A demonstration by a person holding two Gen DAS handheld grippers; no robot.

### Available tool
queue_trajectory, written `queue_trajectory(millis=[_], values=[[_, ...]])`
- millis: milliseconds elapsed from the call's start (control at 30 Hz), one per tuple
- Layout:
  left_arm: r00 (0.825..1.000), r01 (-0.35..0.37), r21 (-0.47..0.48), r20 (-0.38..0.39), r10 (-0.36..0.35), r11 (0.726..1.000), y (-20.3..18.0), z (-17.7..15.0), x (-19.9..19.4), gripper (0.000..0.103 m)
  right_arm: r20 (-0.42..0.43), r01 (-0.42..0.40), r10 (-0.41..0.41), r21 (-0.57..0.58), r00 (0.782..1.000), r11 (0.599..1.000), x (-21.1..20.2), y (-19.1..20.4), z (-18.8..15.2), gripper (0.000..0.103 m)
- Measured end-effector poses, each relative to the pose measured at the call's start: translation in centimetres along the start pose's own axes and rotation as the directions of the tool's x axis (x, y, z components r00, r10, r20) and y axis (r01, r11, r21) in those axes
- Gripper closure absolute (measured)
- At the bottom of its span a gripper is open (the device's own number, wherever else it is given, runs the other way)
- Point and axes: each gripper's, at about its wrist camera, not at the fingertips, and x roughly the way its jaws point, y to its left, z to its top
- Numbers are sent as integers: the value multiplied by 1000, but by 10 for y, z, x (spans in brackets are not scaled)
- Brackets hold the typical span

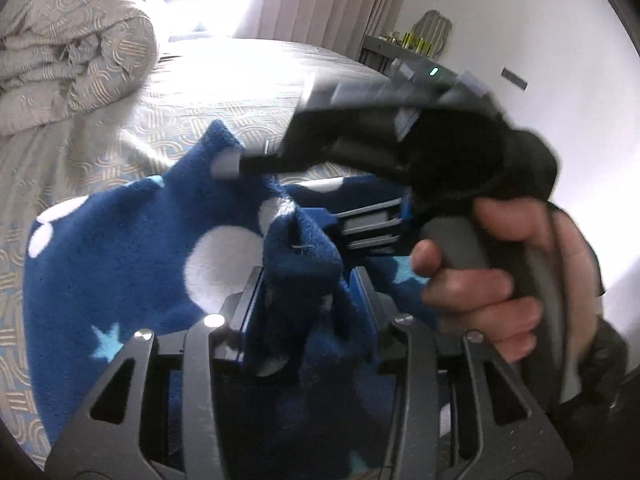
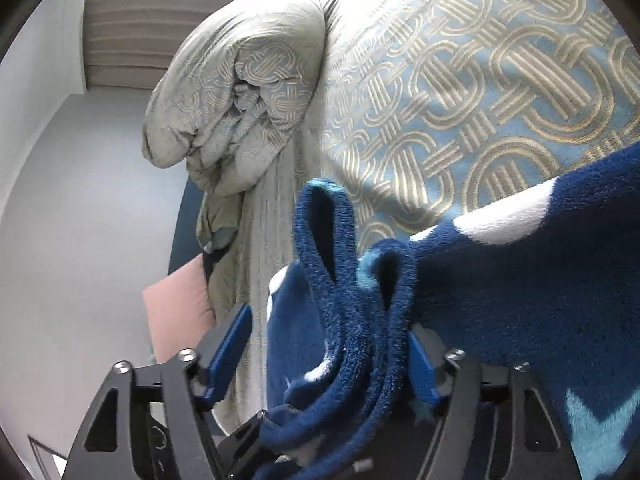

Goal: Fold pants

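The pants (image 1: 132,248) are dark blue fleece with white dots and light blue stars, lifted above the bed. My left gripper (image 1: 304,292) is shut on a bunched fold of the pants. The right gripper (image 1: 372,224) shows in the left wrist view just beyond, held by a bare hand (image 1: 480,292). In the right wrist view my right gripper (image 2: 328,340) has its jaws apart, with thick folded edges of the pants (image 2: 520,280) lying between them against the right finger (image 2: 420,360). The left finger (image 2: 230,344) stands clear of the cloth.
The bedspread (image 2: 460,92) is light blue with a beige ring pattern. A rolled duvet (image 1: 68,48) lies at the bed's far left, also in the right wrist view (image 2: 240,92). Curtains (image 1: 332,0), a small shelf (image 1: 404,44) and a pink cushion (image 2: 176,316) are nearby.
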Motion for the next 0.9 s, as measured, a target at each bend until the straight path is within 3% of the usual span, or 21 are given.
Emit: queue_trajectory(millis=[67,200,267,367,500,667,900], values=[[999,32,-16,3,-32,999,1,-1,-2,56,-6,33,-33,7,999,999,4,-7,2,65],[998,59,-43,2,-59,997,4,-2,-7,54,-33,37,-37,4,999,999,12,-12,1,71],[999,47,-46,1,-47,998,12,0,-9,51,-34,41,-42,-17,999,999,15,-8,0,82],[999,30,-63,33,-28,998,23,3,-21,40,-6,34,-35,-34,999,999,11,-2,-3,85],[995,-10,-122,95,22,992,45,8,-43,39,46,-23,25,-53,999,998,-7,16,-5,86],[978,-106,-209,154,139,972,66,11,-70,39,113,-41,54,-121,992,992,-37,53,-13,86],[970,-163,-272,130,204,948,82,8,-71,39,182,3,36,-210,983,978,-88,85,-37,86]])
